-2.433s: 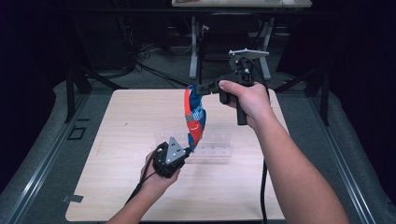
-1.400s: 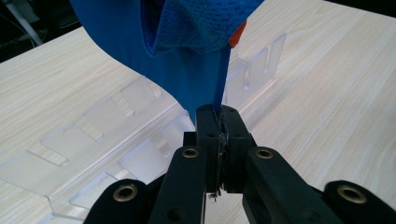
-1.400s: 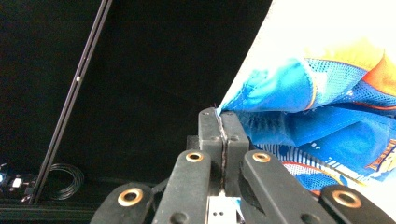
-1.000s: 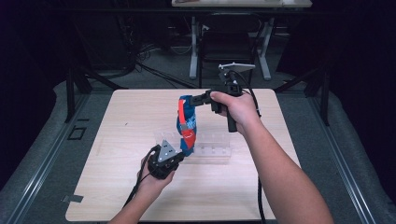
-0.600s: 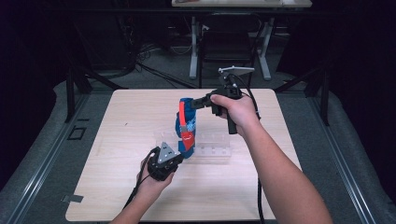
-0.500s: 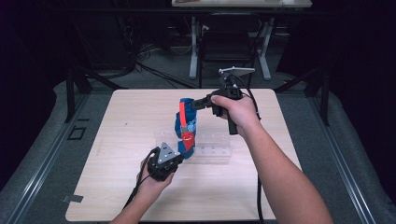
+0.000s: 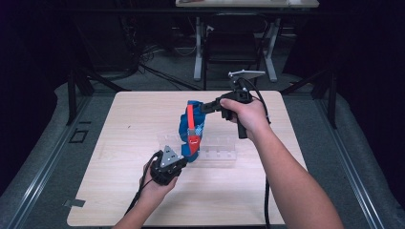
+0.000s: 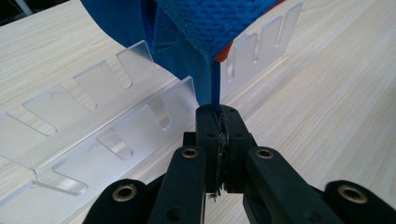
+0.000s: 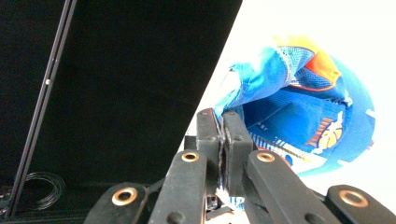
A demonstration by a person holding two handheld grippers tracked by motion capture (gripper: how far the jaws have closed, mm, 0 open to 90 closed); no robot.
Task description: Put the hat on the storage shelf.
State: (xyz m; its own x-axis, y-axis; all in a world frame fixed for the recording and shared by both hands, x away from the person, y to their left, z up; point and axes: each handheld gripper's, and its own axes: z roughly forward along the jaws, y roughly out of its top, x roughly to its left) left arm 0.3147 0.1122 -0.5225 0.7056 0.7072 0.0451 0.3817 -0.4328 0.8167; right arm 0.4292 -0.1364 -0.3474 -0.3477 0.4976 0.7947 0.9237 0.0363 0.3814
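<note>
A blue and orange mesh jersey (image 7: 190,129) hangs stretched between my two grippers above the table. My left gripper (image 7: 184,153) is shut on its lower edge, low over the front of the clear acrylic rack (image 7: 217,149). In the left gripper view the blue cloth (image 8: 201,42) runs up from the closed left gripper (image 8: 218,114), with the slotted rack (image 8: 93,121) just behind. My right gripper (image 7: 203,108) is shut on the jersey's top edge, held higher and to the right. In the right gripper view the jersey (image 9: 308,116) bunches beyond the closed right gripper (image 9: 219,116).
The wooden table (image 7: 124,133) stands on a dark floor with grey rails at the sides. A desk frame with metal legs (image 7: 198,52) stands behind the table. Cables trail from both grippers toward the table's front edge.
My right gripper has come down and left with the jersey's top edge, so the cloth hangs shorter and more bunched. The left gripper has barely moved.
</note>
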